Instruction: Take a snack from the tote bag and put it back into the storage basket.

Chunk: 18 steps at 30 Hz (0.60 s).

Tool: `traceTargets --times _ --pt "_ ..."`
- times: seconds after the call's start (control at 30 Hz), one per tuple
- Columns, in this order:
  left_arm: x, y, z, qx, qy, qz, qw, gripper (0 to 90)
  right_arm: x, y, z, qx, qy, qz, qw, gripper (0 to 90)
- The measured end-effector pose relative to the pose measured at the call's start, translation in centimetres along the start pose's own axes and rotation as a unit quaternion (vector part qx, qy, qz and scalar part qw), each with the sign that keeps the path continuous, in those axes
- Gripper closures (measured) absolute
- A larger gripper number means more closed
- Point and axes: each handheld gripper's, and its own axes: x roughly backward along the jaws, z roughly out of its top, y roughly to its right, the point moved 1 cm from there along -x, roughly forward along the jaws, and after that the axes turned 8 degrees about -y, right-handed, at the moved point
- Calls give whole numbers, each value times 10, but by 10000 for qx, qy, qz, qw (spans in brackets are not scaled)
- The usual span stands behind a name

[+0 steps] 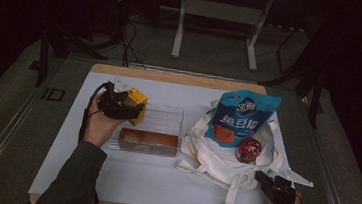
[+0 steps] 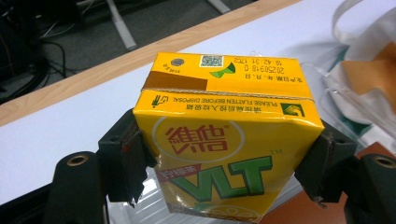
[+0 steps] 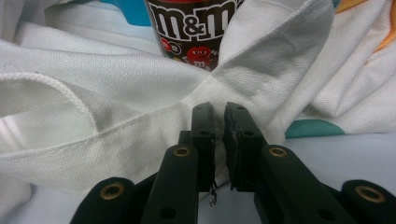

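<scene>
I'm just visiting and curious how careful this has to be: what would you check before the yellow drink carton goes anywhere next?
1. Carton held: ok. The left gripper has its jaws pressed on both sides of the yellow drink carton.
2. Carton undamaged: ok, only slight creasing on its front.
3. Clear plastic bin beside the carton: ok, open on top.
4. White tote bag mouth: cannot tell; the blue snack bag and candy tub sit on it.
5. Right gripper on the bag: ok, jaws pinched on the white fabric.

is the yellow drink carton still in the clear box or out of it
Out: the left gripper holds the yellow carton above the clear box.
</scene>
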Motion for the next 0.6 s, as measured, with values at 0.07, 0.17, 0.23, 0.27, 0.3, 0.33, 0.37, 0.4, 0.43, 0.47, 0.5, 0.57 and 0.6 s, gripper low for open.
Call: traceTargets --times 0.07,0.17,0.23,0.27,0.3,0.33,0.37,0.4,0.43,0.47,0.5,0.57,0.6 --pt "-1 -2 -3 7 -28 69 10000 285 0 0 0 -4 0 1 10000 822" --pt "-3 -5 -6 53 -37 102 9999 285 0 0 0 -4 1 0 10000 822" --pt "-5 -7 -8 107 -14 150 9998 285 0 0 0 -5 1 1 10000 822" --pt "-6 -8 -9 136 -12 183 9997 285 0 0 0 -6 1 1 10000 822" --pt "-6 -8 -9 136 -12 183 9997 285 0 0 0 -6 1 1 10000 822" --pt "-7 -10 -11 221 -6 216 9995 285 0 0 0 -3 0 5 10000 822" --pt "-8 -11 -13 247 -3 234 9994 286 0 0 0 -6 0 7 10000 822" --pt "-8 -11 -13 247 -3 234 9994 285 0 0 0 -6 0 7 10000 822" --pt "-9 -12 -14 300 0 234 9993 285 0 0 0 -12 0 7 10000 822" --pt "-10 -14 -16 325 -1 240 9992 285 0 0 0 -5 1 7 10000 822" --pt "-12 -15 -18 332 -51 240 9991 285 0 0 0 -5 2 7 10000 822" --pt "-13 -15 -19 331 -76 239 9991 285 0 0 0 -11 3 8 10000 822" --pt "-16 -16 -22 344 -92 267 9990 285 0 0 0 -9 1 7 10000 822"
